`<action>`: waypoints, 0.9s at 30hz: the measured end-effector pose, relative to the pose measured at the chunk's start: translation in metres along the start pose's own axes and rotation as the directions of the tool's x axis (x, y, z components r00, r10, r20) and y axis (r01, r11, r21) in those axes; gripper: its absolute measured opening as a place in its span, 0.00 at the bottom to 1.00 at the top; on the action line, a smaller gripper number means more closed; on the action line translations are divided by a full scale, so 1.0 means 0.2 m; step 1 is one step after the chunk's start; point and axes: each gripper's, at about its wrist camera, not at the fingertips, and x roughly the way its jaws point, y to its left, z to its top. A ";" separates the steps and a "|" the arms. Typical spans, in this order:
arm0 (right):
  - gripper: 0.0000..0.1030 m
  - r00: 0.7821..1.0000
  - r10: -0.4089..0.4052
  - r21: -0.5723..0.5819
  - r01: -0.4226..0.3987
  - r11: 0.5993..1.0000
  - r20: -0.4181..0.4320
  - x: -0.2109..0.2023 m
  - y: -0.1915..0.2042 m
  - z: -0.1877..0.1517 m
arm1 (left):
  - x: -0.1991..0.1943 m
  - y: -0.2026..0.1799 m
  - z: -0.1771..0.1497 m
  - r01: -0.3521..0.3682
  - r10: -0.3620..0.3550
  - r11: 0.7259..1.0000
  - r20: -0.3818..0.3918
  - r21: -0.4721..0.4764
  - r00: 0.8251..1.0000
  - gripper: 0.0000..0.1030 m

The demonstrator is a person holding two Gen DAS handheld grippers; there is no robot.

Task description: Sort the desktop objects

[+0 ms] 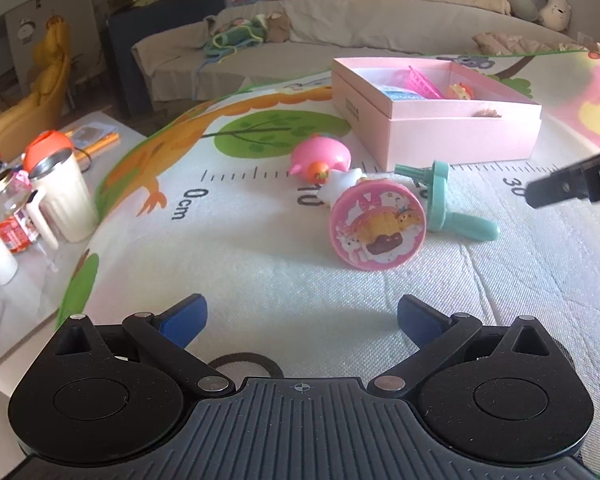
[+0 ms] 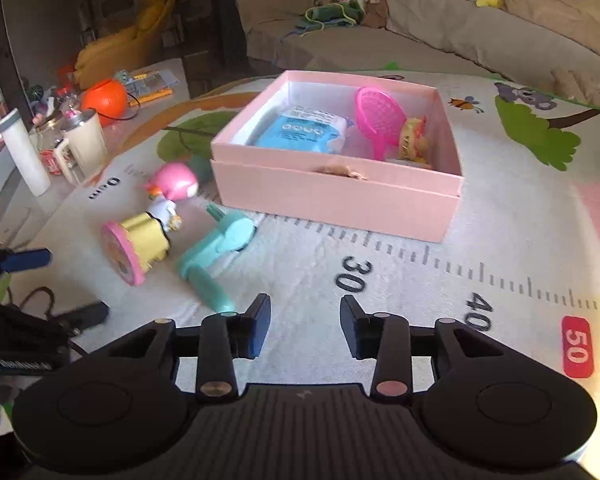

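Living-room setting: sofa with plush toys across the top of both views, cluttered side table at left. Work surface was a printed play mat [image 1: 260, 248] with a ruler strip.

Pink box [image 2: 332, 204] stood open at upper centre of the right wrist view. Already inside: blue packet [image 2: 300, 132], pink toy racket [image 2: 380, 116], small yellow-red toy [image 2: 414, 136]. Judged: sorting partly done.

Still loose on the mat, lower left of the box:
- pink round-headed figure [image 1: 320, 156], just beside the box's near corner;
- white figure on a pink disc base [image 1: 376, 228], tipped on its side, touching or nearly touching the pink figure;
- teal plastic toy with handle [image 1: 444, 200], lying against the disc base.
A black hair tie [image 1: 248, 360] lay close under the left tool.

Left tongs [image 1: 302, 320]: jaws spread wide, nothing between them, low at frame bottom, aimed at the disc-base figure.
Right tongs [image 2: 304, 326]: jaws partly apart, nothing between the pads, over bare mat with the teal toy's handle just to the left.

Judged remaining: three toys, possibly the hair tie, to go into the box. The teal toy looked the likeliest next pick for the right side.
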 end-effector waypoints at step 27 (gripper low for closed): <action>0.59 0.953 -0.177 0.223 0.123 0.967 0.244 -0.02 -0.15 -0.33 | 0.04 -0.12 0.13 0.037 -0.036 0.999 0.123 -0.012 0.992 1.00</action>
